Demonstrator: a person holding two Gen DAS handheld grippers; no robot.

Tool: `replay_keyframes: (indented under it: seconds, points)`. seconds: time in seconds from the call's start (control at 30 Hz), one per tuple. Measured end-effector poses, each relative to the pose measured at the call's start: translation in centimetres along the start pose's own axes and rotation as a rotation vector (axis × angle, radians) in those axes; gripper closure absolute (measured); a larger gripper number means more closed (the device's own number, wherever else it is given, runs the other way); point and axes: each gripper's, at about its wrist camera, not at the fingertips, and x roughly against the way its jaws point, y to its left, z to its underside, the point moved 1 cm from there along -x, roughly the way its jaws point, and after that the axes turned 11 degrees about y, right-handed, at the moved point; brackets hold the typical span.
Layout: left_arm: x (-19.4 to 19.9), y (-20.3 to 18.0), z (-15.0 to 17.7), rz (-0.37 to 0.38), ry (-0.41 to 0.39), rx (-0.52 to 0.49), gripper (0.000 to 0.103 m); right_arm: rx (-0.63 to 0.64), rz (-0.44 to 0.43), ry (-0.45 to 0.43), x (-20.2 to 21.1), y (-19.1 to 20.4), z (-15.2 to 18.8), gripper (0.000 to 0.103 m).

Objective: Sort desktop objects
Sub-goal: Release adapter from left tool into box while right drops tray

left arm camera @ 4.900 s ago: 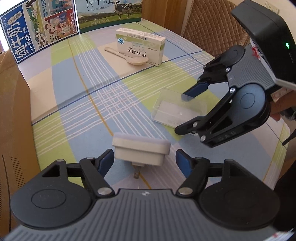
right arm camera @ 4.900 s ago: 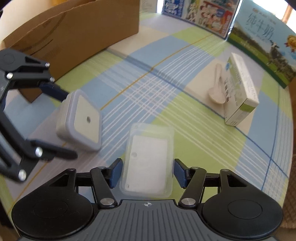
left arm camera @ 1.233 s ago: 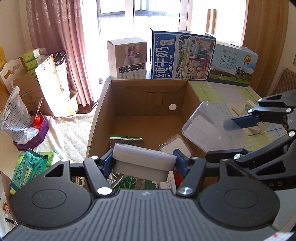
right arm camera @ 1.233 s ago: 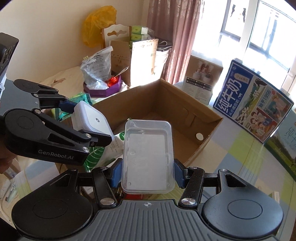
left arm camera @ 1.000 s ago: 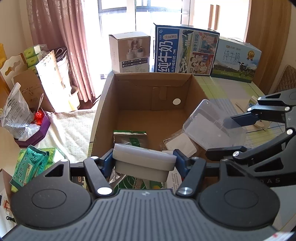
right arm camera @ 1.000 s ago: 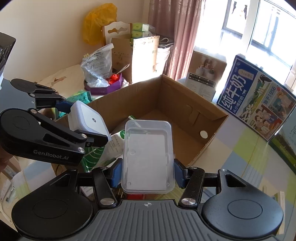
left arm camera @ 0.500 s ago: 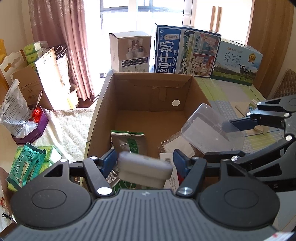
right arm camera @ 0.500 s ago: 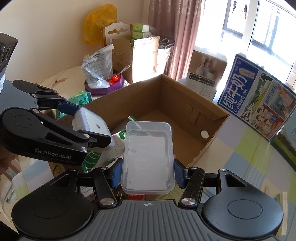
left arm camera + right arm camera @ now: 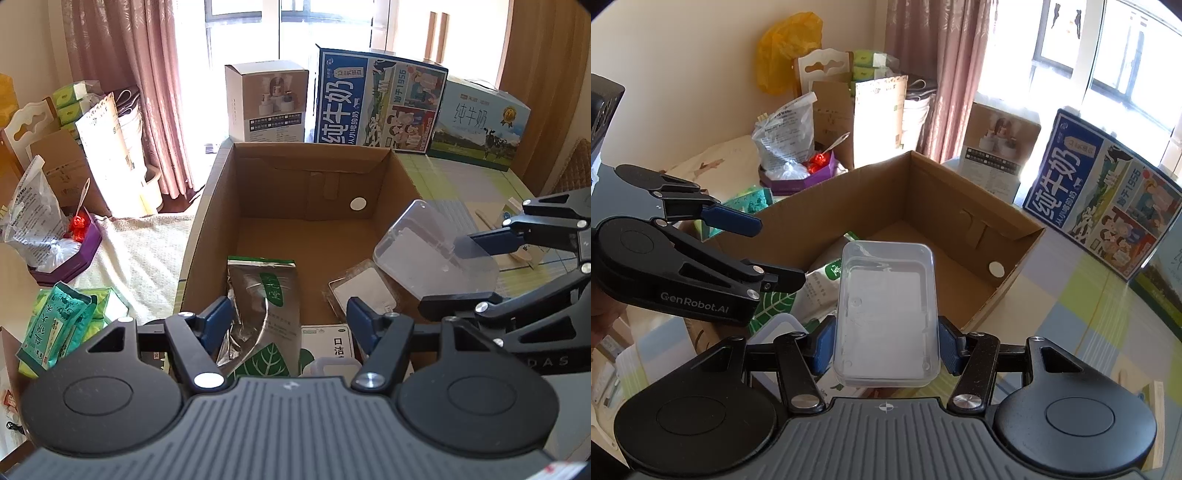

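Note:
My left gripper (image 9: pixel 291 321) stands open and empty above the near end of the brown cardboard box (image 9: pixel 310 166). The white plug-in adapter (image 9: pixel 334 367) lies in the box just below it, mostly hidden by the gripper body; it also shows in the right wrist view as a white rounded shape (image 9: pixel 779 326). My right gripper (image 9: pixel 886 343) is shut on a clear plastic case (image 9: pixel 886 306), held over the box's right wall. From the left wrist view that case (image 9: pixel 424 254) hangs tilted between the right gripper's fingers (image 9: pixel 491 238).
The box holds a silver-green pouch (image 9: pixel 273 295), a flat white pack (image 9: pixel 364 295) and a printed carton. Milk cartons (image 9: pixel 376 103) and a white box (image 9: pixel 266 103) stand behind it. The checked tablecloth (image 9: pixel 1089 314) lies to the right; bags and clutter (image 9: pixel 48 229) sit at left.
The left gripper has let go of the white adapter, which tipped and dropped into the box; its jaws now hold nothing. The right gripper and clear case stayed put.

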Motion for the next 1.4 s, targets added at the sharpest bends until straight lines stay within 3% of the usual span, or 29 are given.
replay_keyframes:
  seconds: [0.3, 0.4, 0.77, 1.2, 1.4]
  points:
    - [0.3, 0.9, 0.1, -0.026, -0.009, 0.039, 0.037, 0.016, -0.017, -0.043, 0.2, 0.8, -0.5, 0.049]
    - [0.4, 1.2, 0.1, -0.031, -0.013, 0.049, 0.036, 0.015, -0.023, -0.039, 0.0, 0.6, -0.4, 0.044]
    - [0.5, -0.1, -0.2, -0.022, -0.021, 0.028, 0.032, -0.032, 0.018, -0.067, 1.6, -1.9, 1.6, 0.039]
    - [0.6, -4.6, -1.6, 0.020, -0.043, -0.044, 0.029, -0.134, 0.097, -0.071, 4.8, -6.3, 6.8, 0.028]
    - [0.7, -7.8, -2.1, 0.038, -0.058, -0.101, 0.020, -0.195, 0.141, -0.024, 5.4, -9.0, 10.7, 0.025]
